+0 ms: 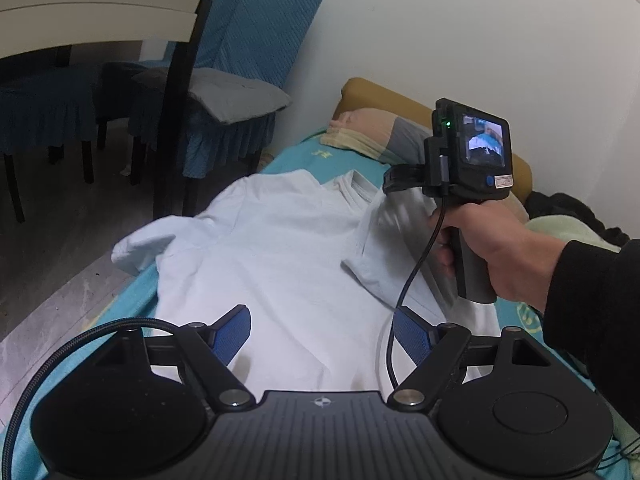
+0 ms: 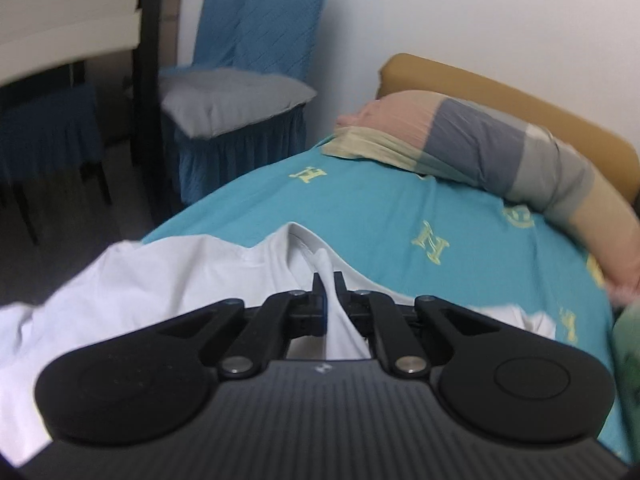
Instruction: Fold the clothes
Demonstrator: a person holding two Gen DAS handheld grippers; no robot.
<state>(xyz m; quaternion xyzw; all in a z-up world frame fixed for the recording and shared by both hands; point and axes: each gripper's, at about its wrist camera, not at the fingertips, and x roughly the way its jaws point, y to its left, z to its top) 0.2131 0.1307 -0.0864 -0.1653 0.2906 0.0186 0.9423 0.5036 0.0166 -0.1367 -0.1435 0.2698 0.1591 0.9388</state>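
Yellow "H" letters pattern the teal bed sheet [image 2: 380, 208] under the white cotton T-shirt [image 1: 272, 248]; right gripper [image 2: 329, 280] pinches its sleeve, left gripper [image 1: 322, 334] spread wide, empty.

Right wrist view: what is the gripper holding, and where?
The right gripper is shut on the white cotton T-shirt, pinching a fabric fold beside its neckline. The left gripper is open, empty.

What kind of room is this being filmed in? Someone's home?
Most likely a bedroom in a home. A bed with a turquoise sheet and a striped pillow fills the view, a white T-shirt lies spread on it, and a chair with a blue cover stands beside it.
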